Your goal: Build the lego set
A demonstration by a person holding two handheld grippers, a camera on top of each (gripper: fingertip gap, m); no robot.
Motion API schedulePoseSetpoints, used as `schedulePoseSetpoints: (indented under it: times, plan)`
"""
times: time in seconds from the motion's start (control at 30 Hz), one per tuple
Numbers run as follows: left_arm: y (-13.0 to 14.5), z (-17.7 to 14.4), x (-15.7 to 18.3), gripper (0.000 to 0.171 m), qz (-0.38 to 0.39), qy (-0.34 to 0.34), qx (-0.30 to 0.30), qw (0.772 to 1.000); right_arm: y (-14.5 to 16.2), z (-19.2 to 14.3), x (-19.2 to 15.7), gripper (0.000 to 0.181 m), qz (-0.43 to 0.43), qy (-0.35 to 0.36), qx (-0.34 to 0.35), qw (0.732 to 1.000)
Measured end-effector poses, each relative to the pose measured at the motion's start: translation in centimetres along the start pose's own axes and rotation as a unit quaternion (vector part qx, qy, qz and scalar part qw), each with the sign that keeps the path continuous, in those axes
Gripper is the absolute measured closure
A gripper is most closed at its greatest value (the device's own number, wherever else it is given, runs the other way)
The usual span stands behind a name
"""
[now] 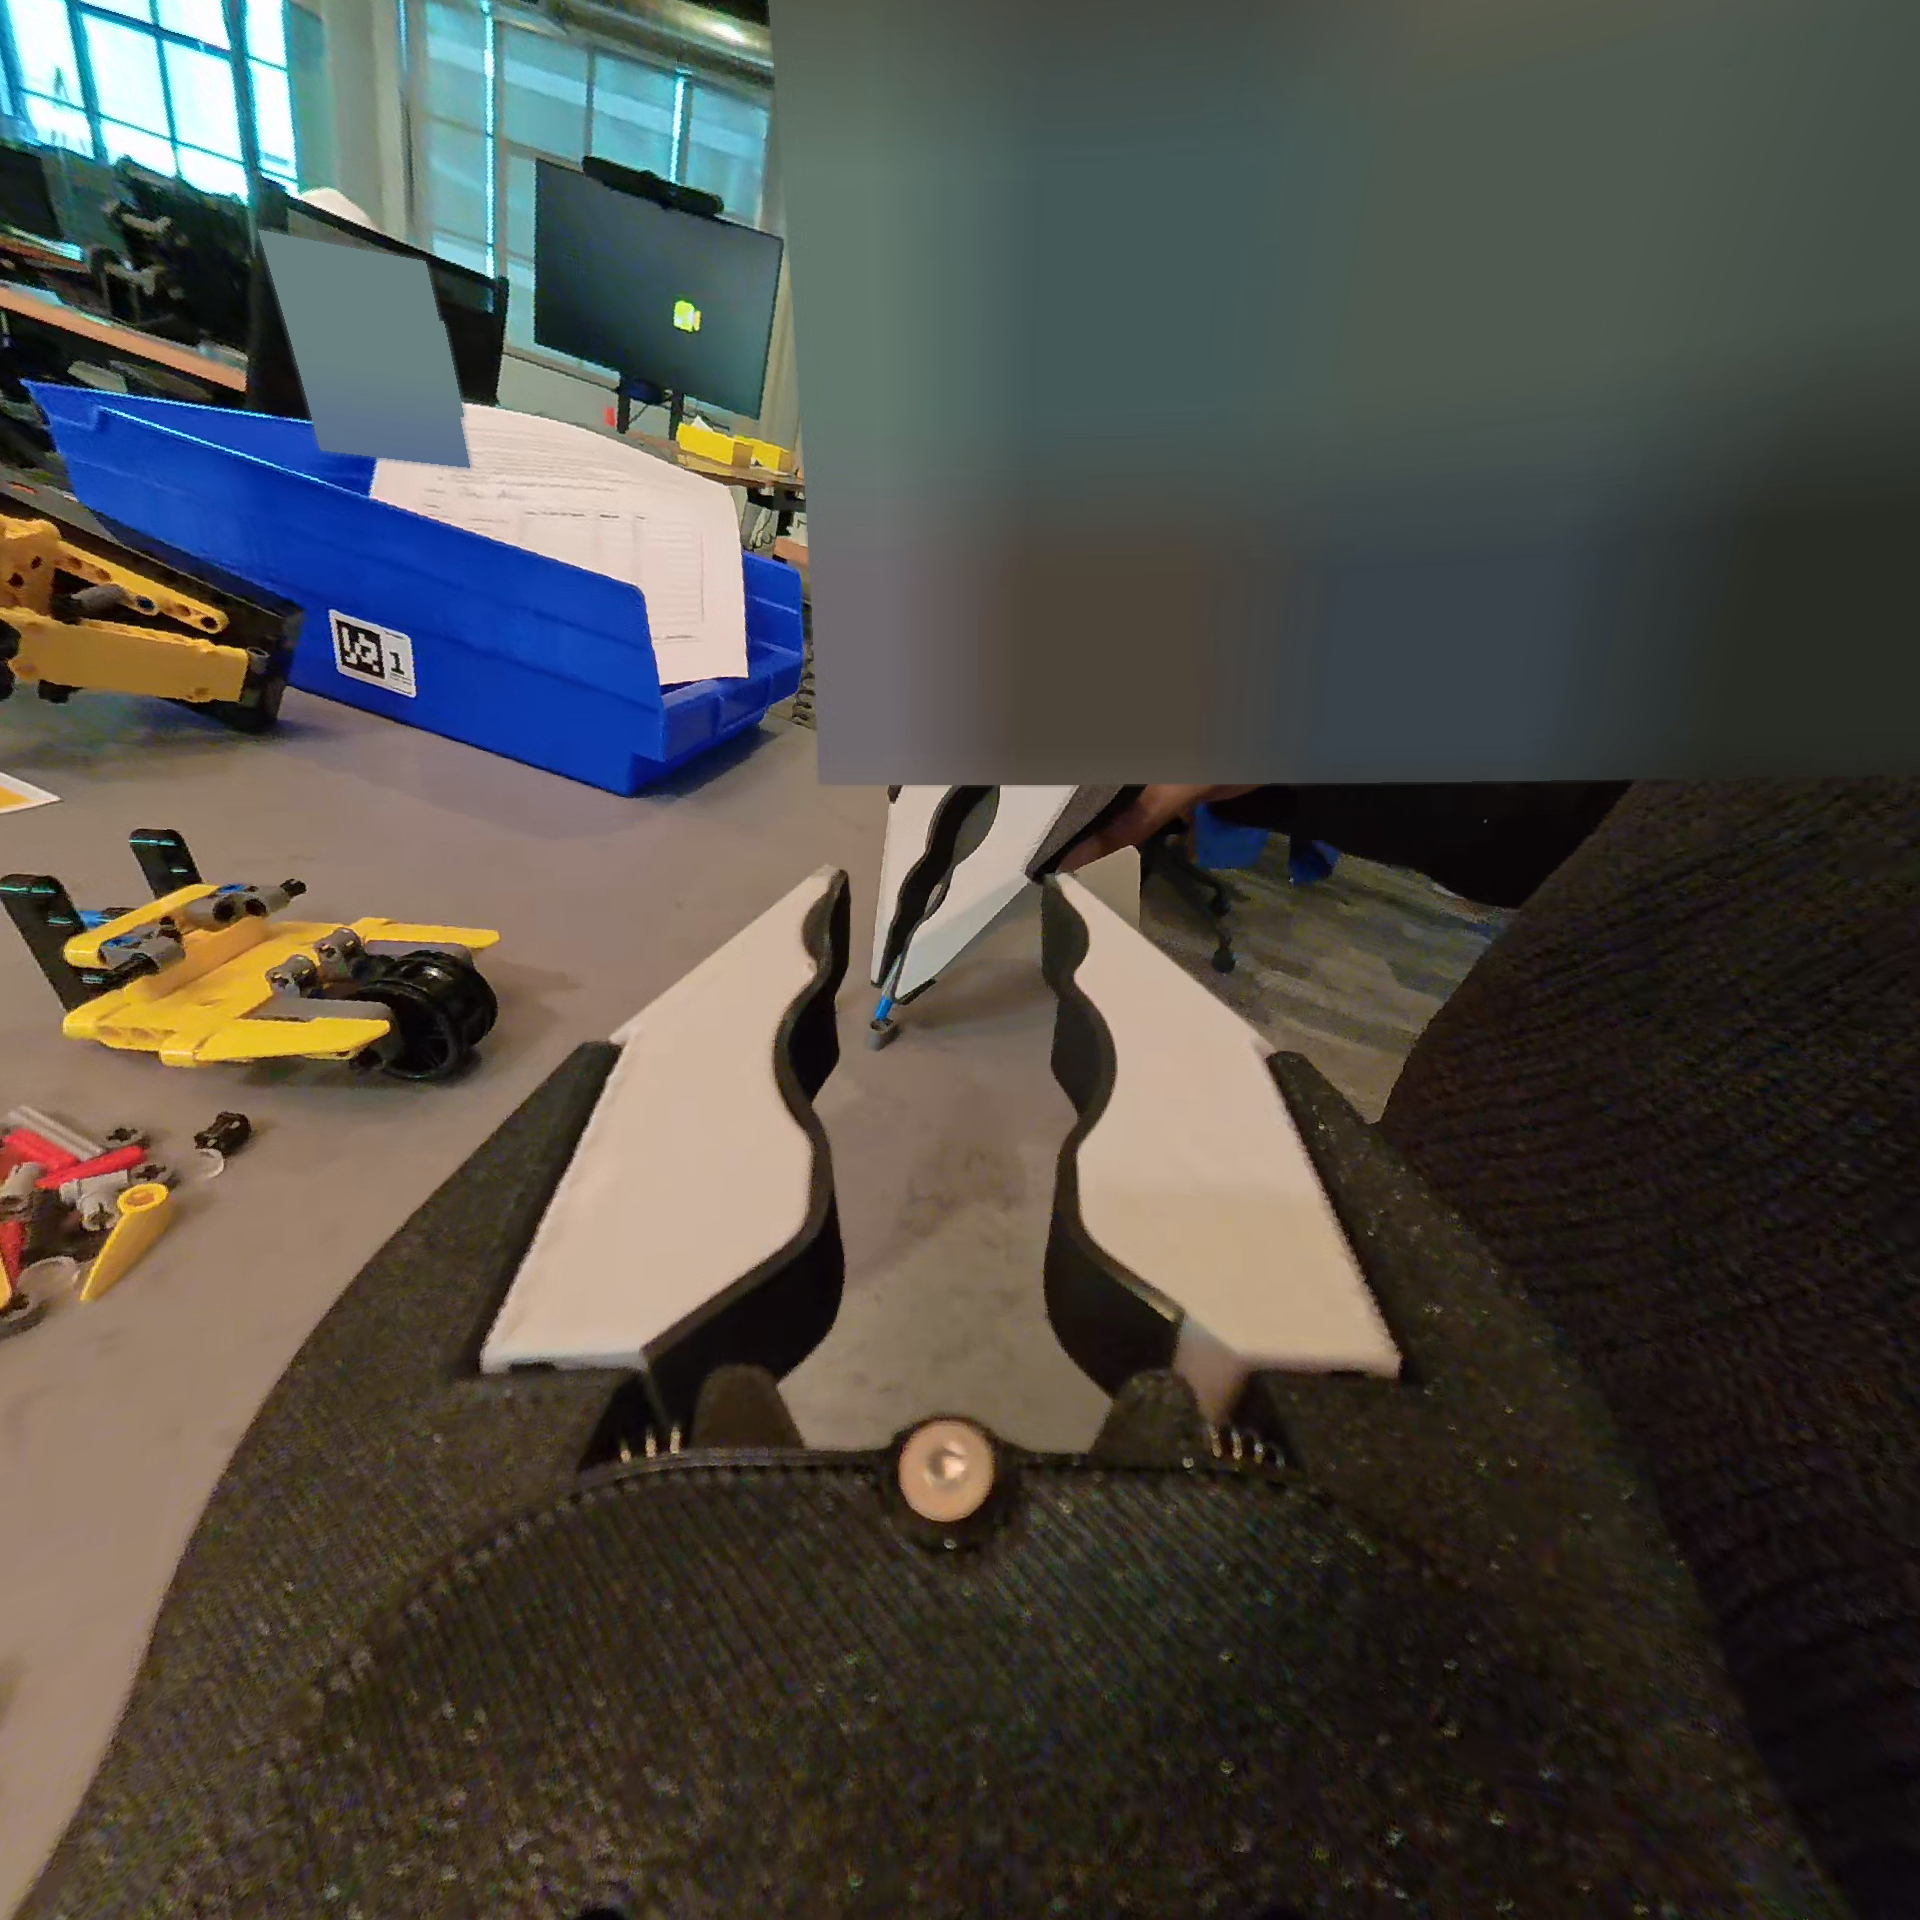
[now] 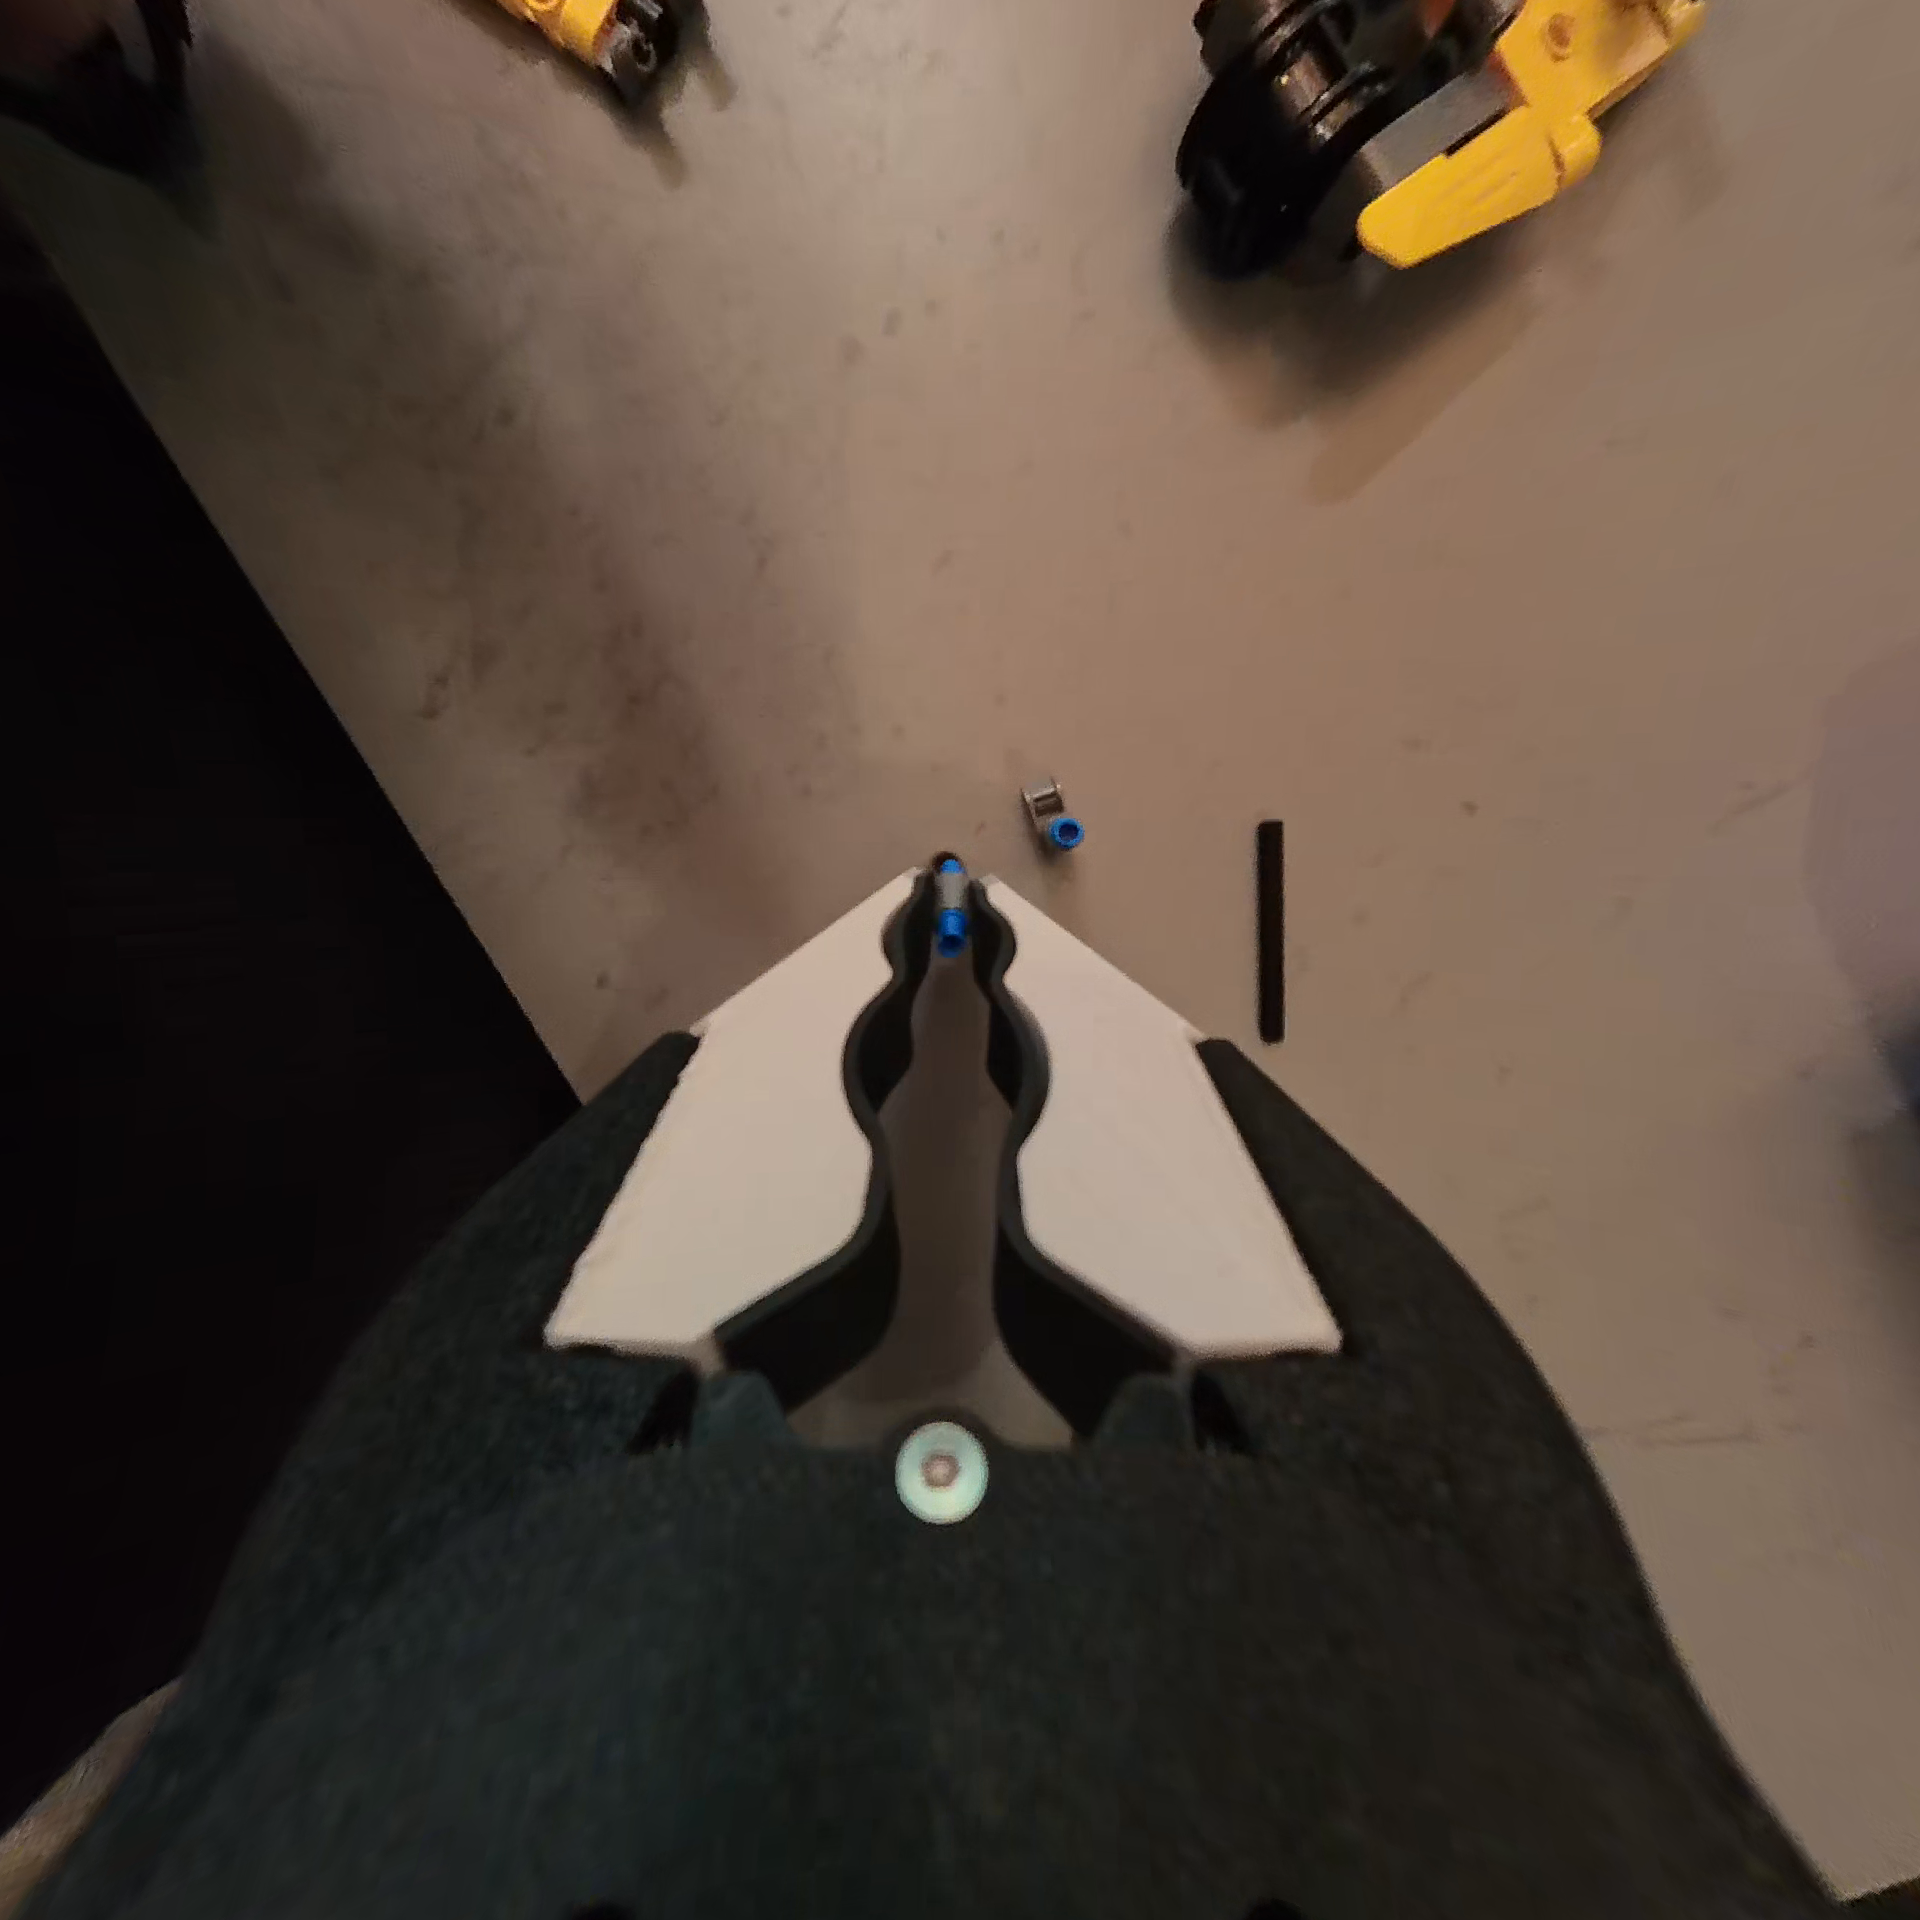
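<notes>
A small blue and grey pin (image 2: 949,906) is sitting pinched between the tips of the right hand-held gripper (image 2: 948,881), whose fingers are nearly closed around it. A second pin (image 2: 1051,820) is lying just beside it on the grey surface (image 2: 1039,520), near a black rod (image 2: 1269,930). The left hand-held gripper (image 1: 943,894) is hanging wide open, holding nothing. A yellow toy car (image 1: 275,977) and a blue bin (image 1: 468,613) are sitting farther off, with a monitor (image 1: 655,286) behind.
</notes>
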State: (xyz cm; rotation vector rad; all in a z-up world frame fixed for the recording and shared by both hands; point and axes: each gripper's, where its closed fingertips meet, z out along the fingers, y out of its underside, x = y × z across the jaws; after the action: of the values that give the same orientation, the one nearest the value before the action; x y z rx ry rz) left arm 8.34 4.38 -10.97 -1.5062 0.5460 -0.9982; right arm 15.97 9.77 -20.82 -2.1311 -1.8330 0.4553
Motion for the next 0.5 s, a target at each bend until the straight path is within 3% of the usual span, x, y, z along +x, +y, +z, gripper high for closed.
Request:
schedulePoseSetpoints:
  times: [0.33,0.5]
  plan:
    - [-0.13,-0.15,-0.40,0.149,-0.002,-0.014,0.005,1.000,0.23,0.41,0.00,0.175,0.076,-0.041,-0.031,0.996]
    - [-0.16,-0.17,-0.46,0.149,-0.005,-0.014,0.006,1.000,0.21,0.43,-0.08,0.175,0.061,-0.025,-0.078,0.995]
